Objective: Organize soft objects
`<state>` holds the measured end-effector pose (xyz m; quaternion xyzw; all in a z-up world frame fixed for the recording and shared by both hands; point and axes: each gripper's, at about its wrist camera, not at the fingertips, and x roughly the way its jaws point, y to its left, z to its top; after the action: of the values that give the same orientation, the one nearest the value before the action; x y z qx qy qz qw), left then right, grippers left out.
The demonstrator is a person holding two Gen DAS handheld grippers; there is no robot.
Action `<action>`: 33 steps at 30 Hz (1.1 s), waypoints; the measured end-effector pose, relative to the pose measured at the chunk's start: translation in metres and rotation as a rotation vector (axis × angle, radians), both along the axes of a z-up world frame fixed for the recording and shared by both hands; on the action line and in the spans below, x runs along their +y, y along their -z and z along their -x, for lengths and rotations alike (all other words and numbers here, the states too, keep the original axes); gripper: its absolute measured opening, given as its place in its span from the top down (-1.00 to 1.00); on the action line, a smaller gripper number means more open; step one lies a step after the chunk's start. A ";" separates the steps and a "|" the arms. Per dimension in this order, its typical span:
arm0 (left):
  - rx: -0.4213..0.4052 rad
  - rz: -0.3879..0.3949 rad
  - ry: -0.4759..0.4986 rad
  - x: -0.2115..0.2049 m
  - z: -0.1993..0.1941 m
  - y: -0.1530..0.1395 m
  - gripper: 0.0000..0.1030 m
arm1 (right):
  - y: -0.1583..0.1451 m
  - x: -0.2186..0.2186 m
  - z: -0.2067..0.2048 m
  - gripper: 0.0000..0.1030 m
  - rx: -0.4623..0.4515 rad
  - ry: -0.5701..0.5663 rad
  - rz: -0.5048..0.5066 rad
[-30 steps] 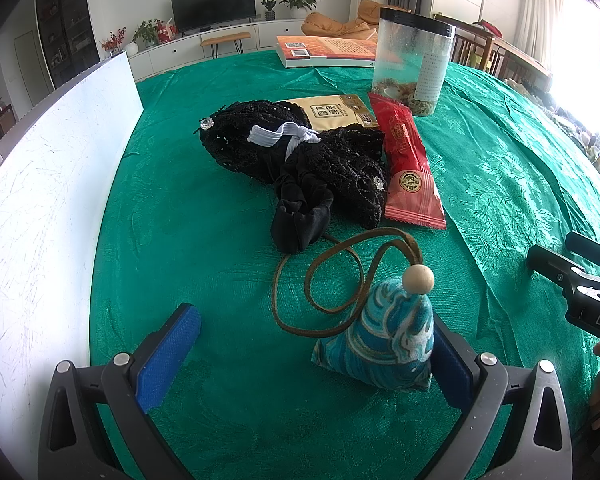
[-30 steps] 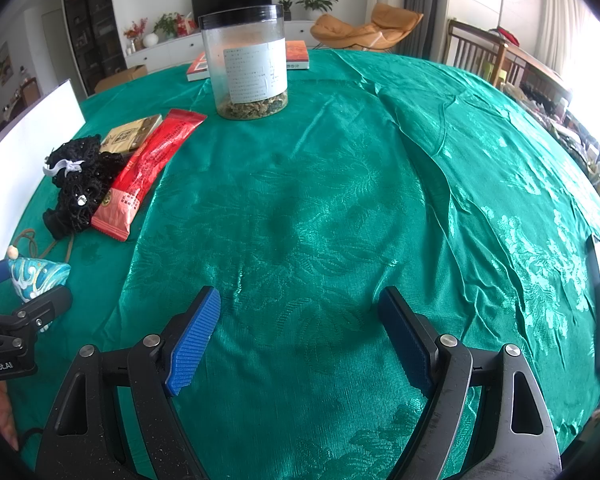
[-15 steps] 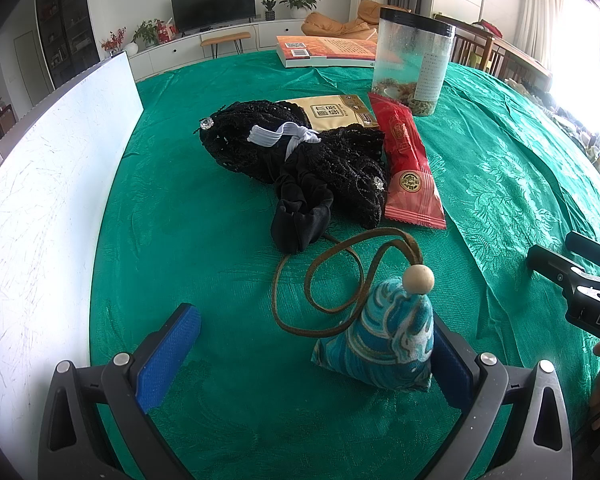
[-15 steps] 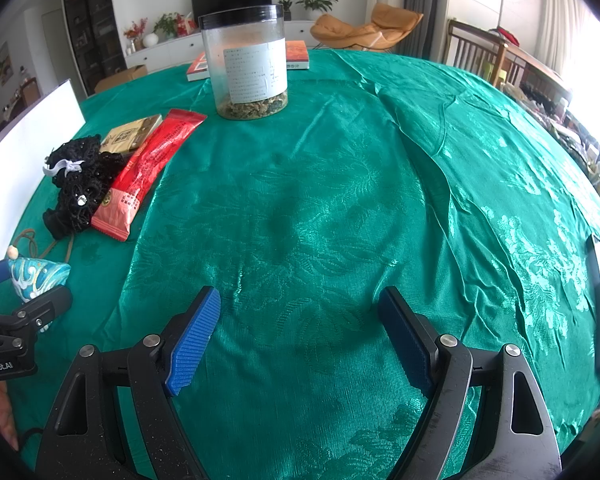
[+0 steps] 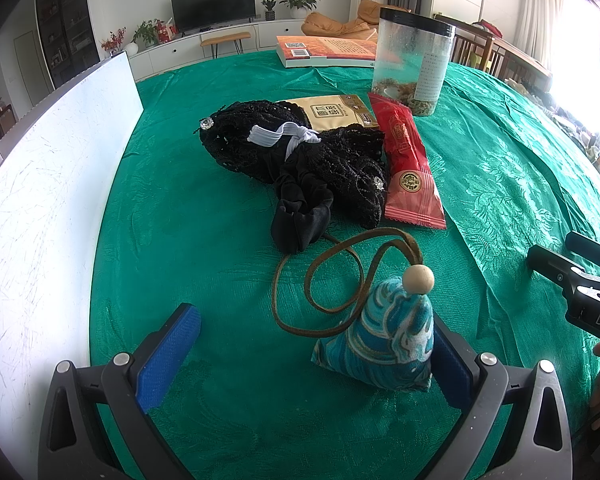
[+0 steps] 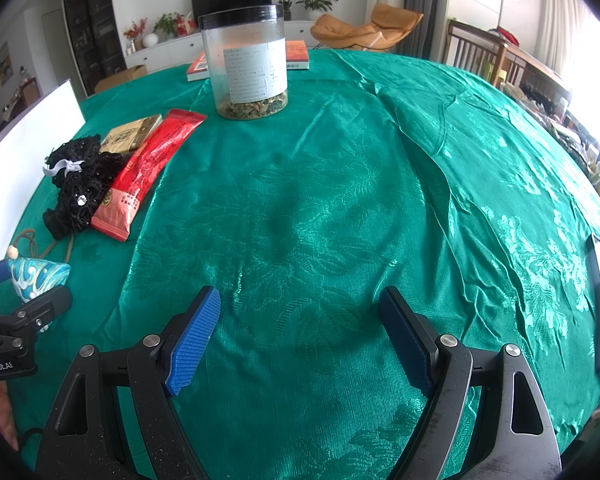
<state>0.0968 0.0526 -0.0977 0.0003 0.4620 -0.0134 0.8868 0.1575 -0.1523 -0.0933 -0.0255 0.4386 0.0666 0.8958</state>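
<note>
The left gripper (image 5: 312, 356) stays spread wide, its right pad against the blue sachet (image 5: 384, 344) on the green tablecloth (image 5: 204, 208), exactly as before. The right gripper (image 6: 300, 340) remains wide and empty over bare cloth; nothing has shifted.

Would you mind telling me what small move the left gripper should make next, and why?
Probably close the left gripper on the blue patterned fabric pouch with a wooden bead. The jaws stand open, the pouch sits between them against the right pad, and the right gripper is open over bare green tablecloth.
</note>
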 end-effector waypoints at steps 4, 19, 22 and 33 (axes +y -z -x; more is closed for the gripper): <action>0.000 0.000 0.000 0.000 0.000 0.000 -1.00 | 0.000 0.000 0.000 -0.62 0.000 0.000 0.000; 0.000 0.000 0.000 0.000 0.000 0.000 -1.00 | 0.000 0.000 0.000 -0.62 0.000 0.000 0.000; 0.000 0.000 0.000 0.000 0.000 0.000 -1.00 | 0.000 0.000 0.000 -0.62 0.000 0.000 0.000; -0.004 0.000 -0.005 0.000 -0.001 -0.001 -1.00 | -0.021 0.010 -0.047 -0.64 0.088 -0.120 -0.242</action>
<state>0.0975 0.0522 -0.0965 -0.0009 0.4603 -0.0110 0.8877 0.2049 -0.1419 -0.0720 0.0593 0.4638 0.1735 0.8668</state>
